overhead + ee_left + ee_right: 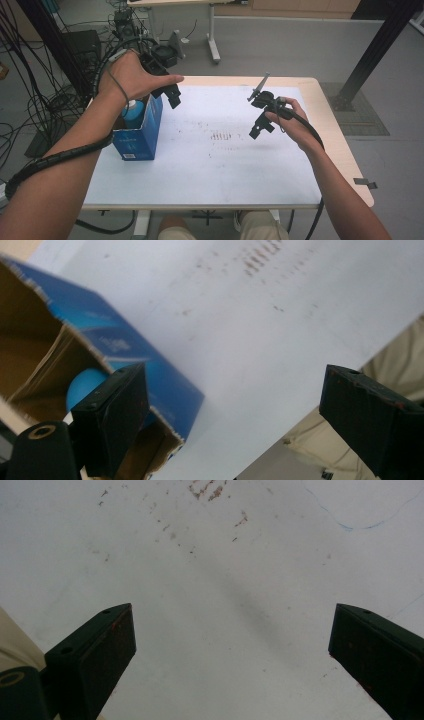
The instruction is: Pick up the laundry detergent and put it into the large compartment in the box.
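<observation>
Left gripper point(172, 95): jaws spread, empty, above blue box point(145, 131).
Right gripper point(260, 122): jaws spread, empty, over table point(225, 165).
Bottle point(133, 112): upright inside box.
Risk: jaw likely catches torn box rim, tipping it.

A grey floor point(300, 45) surrounds the white-topped table point(240, 165), with tangled black cables point(30, 100) at left.

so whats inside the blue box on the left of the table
A light blue rounded object, perhaps a bottle cap, shows through the open top of the blue box. Its lower part is hidden by the box walls, so anything beneath or beside it cannot be seen.
</observation>
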`<state>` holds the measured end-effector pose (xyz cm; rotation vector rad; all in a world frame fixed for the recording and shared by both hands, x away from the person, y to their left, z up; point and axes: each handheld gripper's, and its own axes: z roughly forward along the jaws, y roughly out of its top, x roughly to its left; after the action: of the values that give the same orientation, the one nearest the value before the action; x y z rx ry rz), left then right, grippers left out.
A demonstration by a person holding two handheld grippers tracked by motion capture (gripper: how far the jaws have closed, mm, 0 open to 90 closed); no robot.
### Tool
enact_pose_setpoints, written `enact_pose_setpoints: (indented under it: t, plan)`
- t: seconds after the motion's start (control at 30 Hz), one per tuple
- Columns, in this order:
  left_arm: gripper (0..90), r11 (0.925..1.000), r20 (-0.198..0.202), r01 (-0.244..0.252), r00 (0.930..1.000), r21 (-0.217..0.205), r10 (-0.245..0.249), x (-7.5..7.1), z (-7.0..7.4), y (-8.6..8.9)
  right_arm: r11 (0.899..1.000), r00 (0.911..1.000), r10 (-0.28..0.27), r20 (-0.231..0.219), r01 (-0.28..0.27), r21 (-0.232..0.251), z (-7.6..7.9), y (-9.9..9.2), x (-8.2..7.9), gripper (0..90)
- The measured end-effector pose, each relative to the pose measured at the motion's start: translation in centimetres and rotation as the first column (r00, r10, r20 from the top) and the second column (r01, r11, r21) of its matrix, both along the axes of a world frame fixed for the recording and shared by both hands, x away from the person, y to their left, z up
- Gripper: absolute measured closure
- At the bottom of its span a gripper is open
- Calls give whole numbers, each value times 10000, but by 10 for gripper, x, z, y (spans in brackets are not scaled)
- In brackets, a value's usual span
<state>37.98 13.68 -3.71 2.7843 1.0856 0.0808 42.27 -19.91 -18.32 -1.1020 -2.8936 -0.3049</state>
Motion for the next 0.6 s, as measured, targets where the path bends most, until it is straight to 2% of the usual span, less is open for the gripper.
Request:
enact_pose_setpoints:
  t: [0.1, 0.2, 0.27, 0.33, 0.4, 0.5, 0.6]
  plan:
    - [127, 9967, -27, 814, 9967, -75, -814, -4, -2, -7, 10000, 10000, -82, 18, 81, 19, 0, -1, 0, 48]
    - [122, 9882, 118, 1514, 9884, 238, -1517, -10, -4, -17, 9999, 9999, -116, -6, 116, 27, 1, -1, 1, 48]
    - [123, 9789, 175, 1982, 9798, 502, -1993, -14, -4, -24, 9999, 9999, -124, 23, 124, 41, 1, -2, 1, 47]
    - [121, 9649, 208, 2544, 9664, 655, -2562, -17, -5, -30, 9999, 9999, -153, 6, 153, 60, 1, -2, 1, 48]
    - [119, 9559, 225, 2885, 9567, 549, -2901, -19, -6, -32, 9998, 9998, -174, -3, 174, 73, 1, -2, 1, 47]
    - [115, 9381, 236, 3431, 9385, 470, -3444, -21, -8, -36, 9998, 9999, -153, 7, 153, 116, 1, -2, 1, 47]
    - [116, 9309, 167, 3612, 9318, 547, -3625, -23, -10, -41, 9998, 9999, -169, -6, 169, 81, 1, -2, 1, 47]
